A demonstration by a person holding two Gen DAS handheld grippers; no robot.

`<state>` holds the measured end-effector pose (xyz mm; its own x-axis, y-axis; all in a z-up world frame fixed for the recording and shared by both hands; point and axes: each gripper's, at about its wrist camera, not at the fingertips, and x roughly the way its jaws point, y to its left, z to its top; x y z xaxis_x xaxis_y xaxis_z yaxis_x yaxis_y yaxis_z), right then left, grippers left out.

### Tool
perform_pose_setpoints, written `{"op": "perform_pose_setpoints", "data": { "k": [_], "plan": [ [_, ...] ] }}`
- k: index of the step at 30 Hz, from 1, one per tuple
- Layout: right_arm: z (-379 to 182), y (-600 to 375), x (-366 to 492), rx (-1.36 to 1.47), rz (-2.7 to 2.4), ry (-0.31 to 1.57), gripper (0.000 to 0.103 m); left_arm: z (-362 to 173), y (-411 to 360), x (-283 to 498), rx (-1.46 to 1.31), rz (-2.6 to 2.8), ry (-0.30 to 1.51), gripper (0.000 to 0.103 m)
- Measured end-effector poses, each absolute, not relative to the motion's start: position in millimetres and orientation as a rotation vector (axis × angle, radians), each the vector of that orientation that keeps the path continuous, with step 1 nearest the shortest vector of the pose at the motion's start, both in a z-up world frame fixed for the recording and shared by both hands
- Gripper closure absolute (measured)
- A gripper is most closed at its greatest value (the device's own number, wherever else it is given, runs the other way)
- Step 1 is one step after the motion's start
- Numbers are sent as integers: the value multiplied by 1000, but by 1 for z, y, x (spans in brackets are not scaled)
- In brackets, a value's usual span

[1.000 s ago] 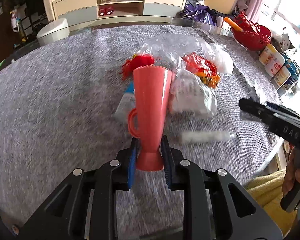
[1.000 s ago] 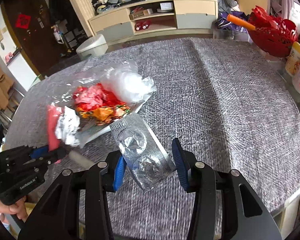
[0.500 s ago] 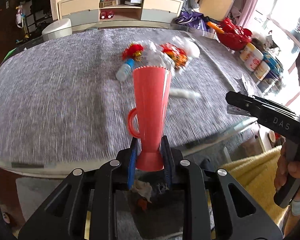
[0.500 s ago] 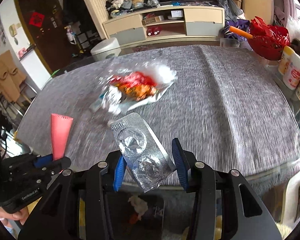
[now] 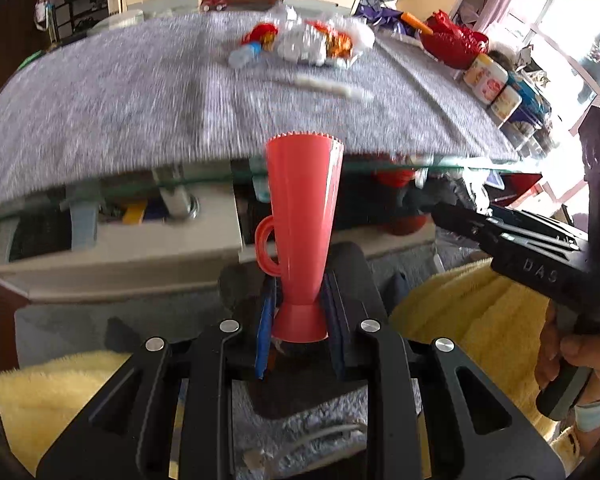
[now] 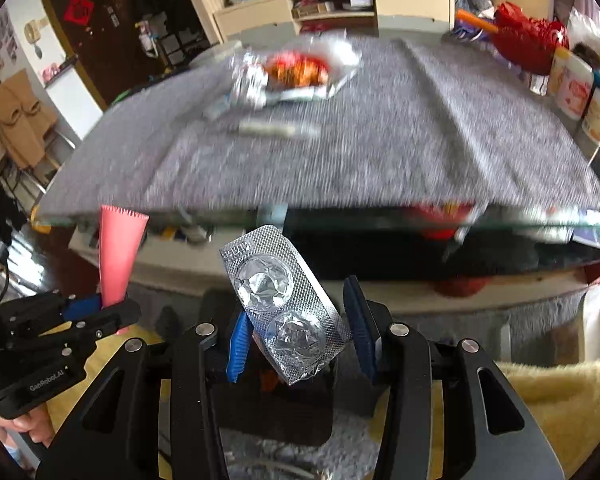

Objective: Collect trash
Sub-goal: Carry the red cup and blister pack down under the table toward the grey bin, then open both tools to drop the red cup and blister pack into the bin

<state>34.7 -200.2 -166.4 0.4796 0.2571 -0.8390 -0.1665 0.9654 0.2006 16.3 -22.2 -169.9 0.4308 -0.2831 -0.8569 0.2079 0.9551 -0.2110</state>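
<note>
Both claws pulled back past grey table [image 5: 100, 112] edge; left claw [image 5: 298, 320] clenched on red cup [image 5: 302, 216], right claw [image 6: 300, 332] on blister pack [image 6: 284, 300].

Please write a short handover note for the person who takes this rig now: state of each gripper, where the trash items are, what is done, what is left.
Left gripper: jaws shut on the red plastic cone, gripped at its narrow base.
Right gripper: jaws shut on the empty foil blister pack.
Both are off the table, above a dark bin on the floor by its near edge.
Done: two items picked up.
Left: drop both, probably into the bin; then collect the wrapper pile, small bottle and white stick on the table.
</note>
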Motion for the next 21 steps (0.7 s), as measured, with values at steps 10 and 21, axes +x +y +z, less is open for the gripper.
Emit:
{"op": "perform_pose_setpoints", "data": {
  "k": [10, 21],
  "plan": [
    [-211, -186, 16, 86, 265, 1131, 59, -222, -21, -7, -101, -301, 1197, 81],
    [-238, -179, 20, 94, 282, 1216, 58, -252, -21, -9, -131, -297, 1272, 80]
  ]
}}
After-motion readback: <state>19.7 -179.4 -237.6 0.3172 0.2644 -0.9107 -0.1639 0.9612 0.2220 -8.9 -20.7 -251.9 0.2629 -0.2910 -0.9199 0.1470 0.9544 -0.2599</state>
